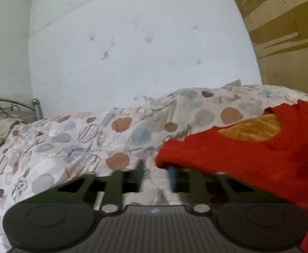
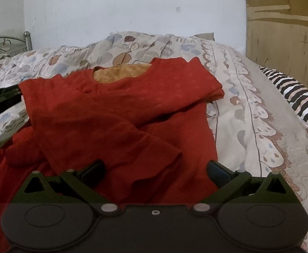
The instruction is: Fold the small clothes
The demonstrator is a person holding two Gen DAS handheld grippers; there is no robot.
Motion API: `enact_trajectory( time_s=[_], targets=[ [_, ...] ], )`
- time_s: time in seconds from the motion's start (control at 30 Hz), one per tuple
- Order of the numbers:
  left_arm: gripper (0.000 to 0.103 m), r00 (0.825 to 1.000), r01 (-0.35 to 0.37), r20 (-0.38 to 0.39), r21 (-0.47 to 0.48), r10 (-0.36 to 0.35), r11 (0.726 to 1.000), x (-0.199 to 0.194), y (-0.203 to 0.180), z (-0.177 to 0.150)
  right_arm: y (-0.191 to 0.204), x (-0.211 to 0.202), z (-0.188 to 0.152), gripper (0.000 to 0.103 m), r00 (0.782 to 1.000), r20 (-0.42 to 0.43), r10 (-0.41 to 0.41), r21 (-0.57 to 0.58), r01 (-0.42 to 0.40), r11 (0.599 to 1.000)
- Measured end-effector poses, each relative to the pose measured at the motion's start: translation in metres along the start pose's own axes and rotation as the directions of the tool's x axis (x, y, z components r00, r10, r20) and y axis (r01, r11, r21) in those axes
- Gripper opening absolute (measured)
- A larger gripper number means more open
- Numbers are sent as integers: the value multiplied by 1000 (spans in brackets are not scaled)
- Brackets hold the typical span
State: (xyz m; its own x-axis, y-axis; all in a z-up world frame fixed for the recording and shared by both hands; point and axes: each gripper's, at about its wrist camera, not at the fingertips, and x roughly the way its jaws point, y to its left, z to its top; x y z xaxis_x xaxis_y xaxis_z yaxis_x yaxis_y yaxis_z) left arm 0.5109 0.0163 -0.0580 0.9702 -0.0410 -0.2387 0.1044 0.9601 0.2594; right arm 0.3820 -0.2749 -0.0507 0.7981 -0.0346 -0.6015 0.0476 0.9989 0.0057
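Observation:
A small red top [image 2: 120,113] with an orange lining at the neck lies on the patterned bed cover [image 2: 234,109]. One sleeve is folded across its front. My right gripper [image 2: 154,168] is wide open just above the lower part of the top, holding nothing. In the left wrist view the red top [image 1: 249,154] lies at the right, its edge draped over my right fingertip [image 1: 172,177]. My left gripper [image 1: 156,175] is blurred, its fingers apart with bed cover showing between them. It also shows at the left edge of the right wrist view [image 2: 0,97], beside the top's shoulder.
The patterned bed cover [image 1: 69,143] fills the bed. A black and white striped cloth [image 2: 297,97] lies at the right edge. A metal bed frame [image 2: 10,42] stands at the far left, a white wall behind, and a brown board [image 2: 284,27] at the right.

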Motion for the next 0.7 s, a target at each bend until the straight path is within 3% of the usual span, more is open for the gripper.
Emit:
enact_trajectory(
  time_s=[0.1, 0.2, 0.3, 0.4, 0.5, 0.57, 0.7],
  targets=[
    [6, 1000, 5, -7, -11, -5, 1000, -2, 0, 0, 0, 0, 0, 103, 1000, -1, 0, 0, 0, 1000],
    [5, 997, -3, -82, -119, -7, 993, 2, 13, -3, 0, 0, 0, 103, 1000, 0, 1, 1, -1, 1000],
    [4, 976, 1, -210, -223, -49, 975, 17, 25, -14, 0, 0, 0, 103, 1000, 0, 2, 1, -2, 1000],
    [3, 967, -1, -246, -259, -65, 966, 18, 26, -20, 0, 0, 0, 103, 1000, -1, 2, 0, -2, 1000],
    [2, 946, -16, -309, -349, -99, 937, 25, 33, -25, 1, 0, 0, 103, 1000, -1, 1, -1, -1, 1000],
    [2, 938, -20, -330, -356, -106, 934, 28, 33, -29, 1, 0, 0, 103, 1000, -2, 1, -2, -1, 1000],
    [3, 938, 2, -328, -313, -110, 950, 22, 30, -28, 1, 0, 0, 103, 1000, -1, 2, 0, -2, 1000]
  ],
)
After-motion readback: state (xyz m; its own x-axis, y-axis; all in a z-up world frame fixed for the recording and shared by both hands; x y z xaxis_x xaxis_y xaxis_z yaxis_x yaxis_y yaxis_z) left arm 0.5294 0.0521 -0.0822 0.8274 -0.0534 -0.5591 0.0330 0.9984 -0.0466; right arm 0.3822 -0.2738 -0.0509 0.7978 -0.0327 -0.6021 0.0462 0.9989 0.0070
